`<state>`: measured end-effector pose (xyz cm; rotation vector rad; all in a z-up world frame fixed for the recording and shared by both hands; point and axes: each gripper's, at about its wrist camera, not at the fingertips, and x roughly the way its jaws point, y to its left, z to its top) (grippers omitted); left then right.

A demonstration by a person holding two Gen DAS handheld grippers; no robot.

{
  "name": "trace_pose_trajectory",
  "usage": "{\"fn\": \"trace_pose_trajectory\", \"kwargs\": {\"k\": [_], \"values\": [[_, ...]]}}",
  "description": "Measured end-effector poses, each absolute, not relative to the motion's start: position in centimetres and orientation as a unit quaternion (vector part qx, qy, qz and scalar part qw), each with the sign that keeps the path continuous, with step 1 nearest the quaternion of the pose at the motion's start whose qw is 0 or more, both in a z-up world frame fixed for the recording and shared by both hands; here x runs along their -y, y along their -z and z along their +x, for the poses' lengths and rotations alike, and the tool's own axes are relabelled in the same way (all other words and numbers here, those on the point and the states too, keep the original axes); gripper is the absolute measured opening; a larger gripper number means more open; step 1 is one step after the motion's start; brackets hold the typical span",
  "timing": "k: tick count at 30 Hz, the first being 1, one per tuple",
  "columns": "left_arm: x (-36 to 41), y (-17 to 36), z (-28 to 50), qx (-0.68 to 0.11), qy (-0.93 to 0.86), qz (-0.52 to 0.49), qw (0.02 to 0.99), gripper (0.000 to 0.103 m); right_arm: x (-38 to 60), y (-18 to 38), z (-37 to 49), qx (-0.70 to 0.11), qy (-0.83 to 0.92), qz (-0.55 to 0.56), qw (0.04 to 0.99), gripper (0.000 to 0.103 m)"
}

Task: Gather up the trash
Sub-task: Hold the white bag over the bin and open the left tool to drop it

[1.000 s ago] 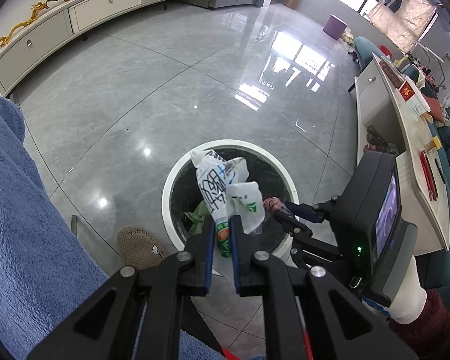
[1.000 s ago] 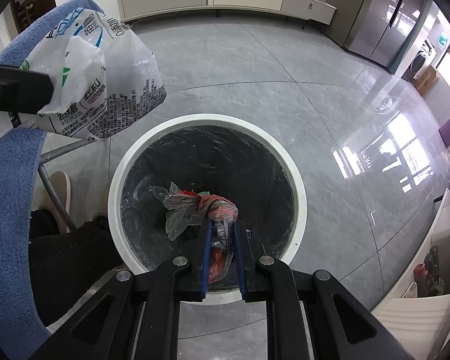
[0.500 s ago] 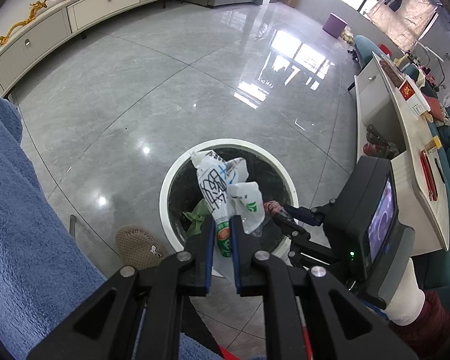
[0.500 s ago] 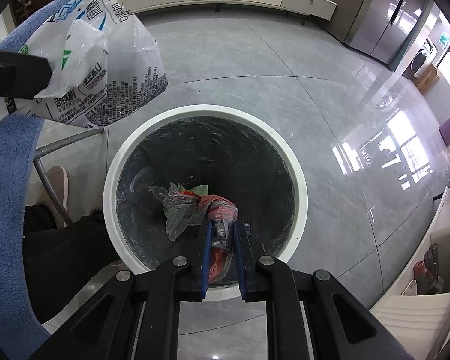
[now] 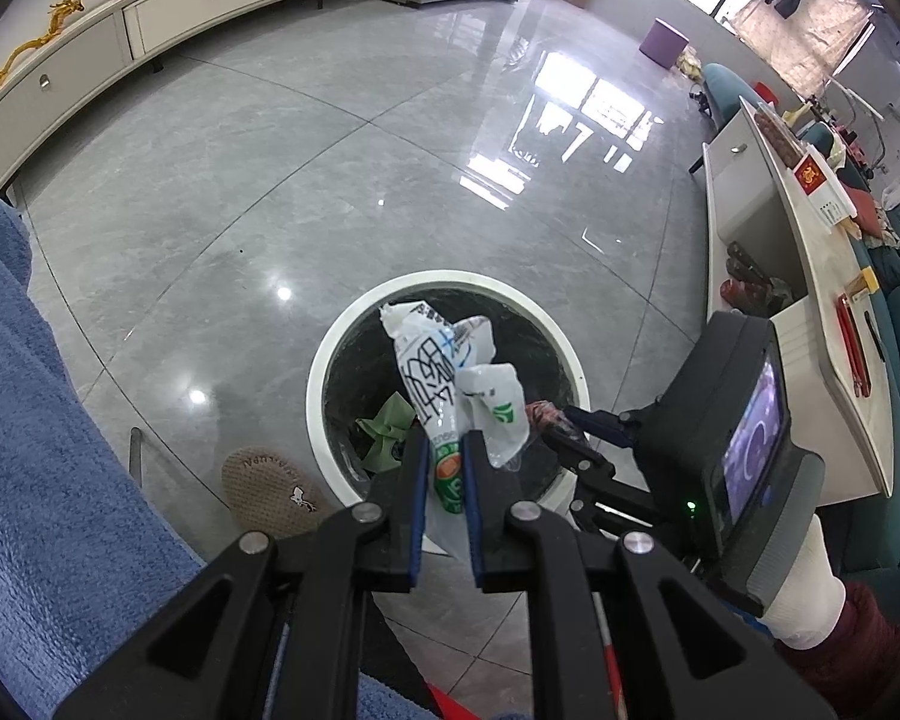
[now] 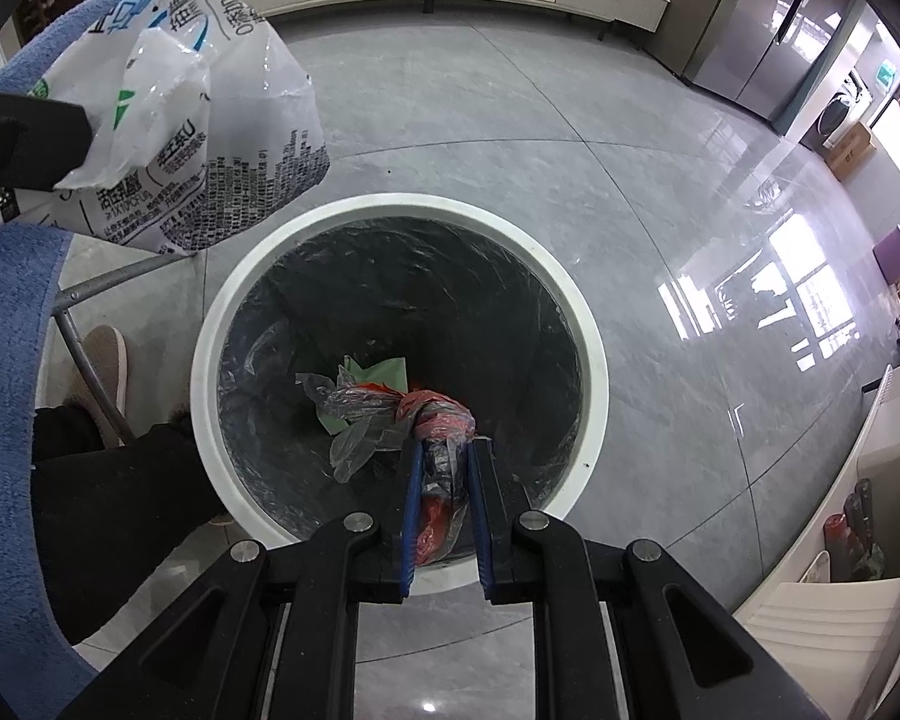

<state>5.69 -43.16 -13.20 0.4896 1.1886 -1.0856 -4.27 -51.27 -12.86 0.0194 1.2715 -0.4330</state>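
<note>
Right wrist: tool [image 6: 442,450] loosening around crinkly, perhaps plastic, wrapper [image 6: 435,420] over round bin [image 6: 594,360].

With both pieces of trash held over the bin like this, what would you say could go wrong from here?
1. The white printed bag in the left tongs hangs towards the bin's rim, not its middle, so it may drop on the floor.
2. The right tongs are opening on the red wrapper; its clear film could cling to a pad.
3. A slippered foot rests right beside the bin and could nudge it.
</note>
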Motion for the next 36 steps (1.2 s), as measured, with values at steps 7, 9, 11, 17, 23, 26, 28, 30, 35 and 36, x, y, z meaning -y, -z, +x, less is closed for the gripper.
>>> {"fn": "trace_pose_trajectory", "kwargs": {"k": [7, 9, 11, 17, 23, 26, 28, 30, 35, 36], "values": [[43.48, 13.15, 5.56, -0.522, 0.485, 0.218, 0.667, 0.037, 51.43, 13.38, -4.57, -0.592, 0.206, 0.011, 0.779, 0.024], [43.57, 13.16, 5.56, -0.523, 0.486, 0.218, 0.666, 0.037, 51.46, 13.48, -4.61, -0.593, 0.207, 0.011, 0.778, 0.025], [43.57, 13.15, 5.59, -0.523, 0.485, 0.217, 0.666, 0.037, 51.50, 13.52, -4.69, -0.594, 0.208, 0.011, 0.777, 0.025], [43.49, 13.13, 5.67, -0.524, 0.485, 0.213, 0.667, 0.037, 51.52, 13.55, -4.81, -0.596, 0.211, 0.012, 0.775, 0.027], [43.14, 13.12, 5.84, -0.525, 0.486, 0.206, 0.667, 0.037, 51.50, 13.66, -4.90, -0.600, 0.213, 0.010, 0.771, 0.028], [43.08, 13.12, 5.86, -0.526, 0.487, 0.203, 0.667, 0.037, 51.55, 13.67, -4.94, -0.601, 0.215, 0.010, 0.770, 0.028], [43.03, 13.10, 5.92, -0.526, 0.488, 0.201, 0.667, 0.037, 51.53, 13.72, -4.97, -0.602, 0.216, 0.010, 0.769, 0.028], [42.95, 13.03, 5.97, -0.526, 0.489, 0.199, 0.667, 0.037, 51.52, 13.77, -4.97, -0.604, 0.216, 0.009, 0.767, 0.028], [42.78, 13.00, 6.14, -0.528, 0.490, 0.192, 0.667, 0.037, 51.46, 13.74, -4.89, -0.606, 0.218, 0.008, 0.765, 0.028], [42.70, 12.98, 6.19, -0.528, 0.490, 0.190, 0.667, 0.037, 51.43, 13.72, -4.92, -0.606, 0.218, 0.007, 0.765, 0.028]]}}
